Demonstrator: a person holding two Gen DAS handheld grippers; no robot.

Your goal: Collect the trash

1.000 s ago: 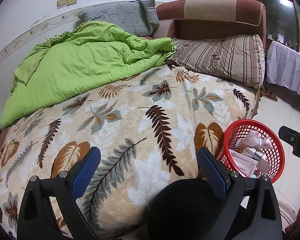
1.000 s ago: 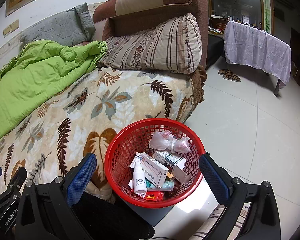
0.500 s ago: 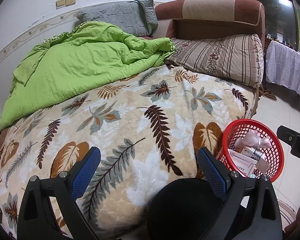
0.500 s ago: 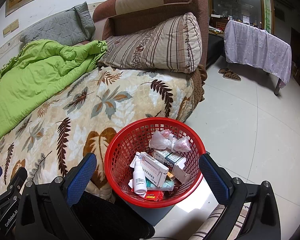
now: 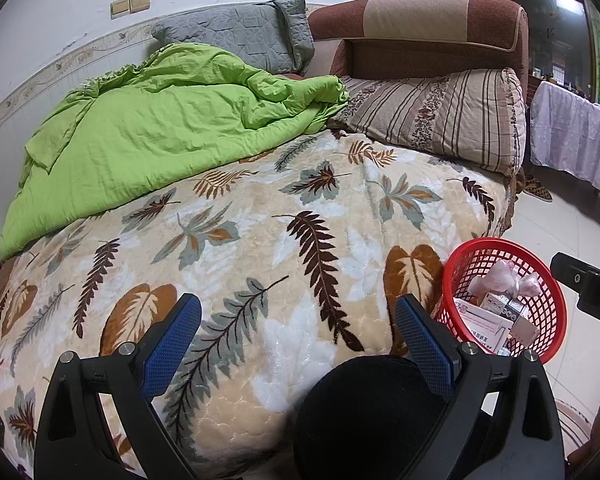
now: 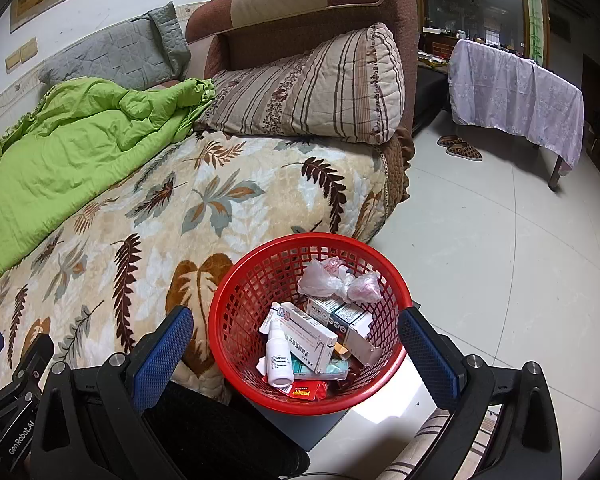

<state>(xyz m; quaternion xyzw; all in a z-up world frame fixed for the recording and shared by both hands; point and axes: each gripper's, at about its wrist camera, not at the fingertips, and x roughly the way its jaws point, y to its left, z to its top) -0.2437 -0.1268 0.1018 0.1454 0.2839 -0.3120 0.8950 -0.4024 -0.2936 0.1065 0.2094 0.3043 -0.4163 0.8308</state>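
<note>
bed [image 6: 188, 216] beside basket [image 6: 236, 284] (floor [image 6: 500, 248] open)

Red basket [image 5: 548, 280] beside leaf-print blanket [image 5: 260, 248]

- In the left wrist view, the red plastic mesh basket [image 5: 540, 276] sits slightly further left and lower than a second ago.
- In the right wrist view, it sits marginally higher.
</note>
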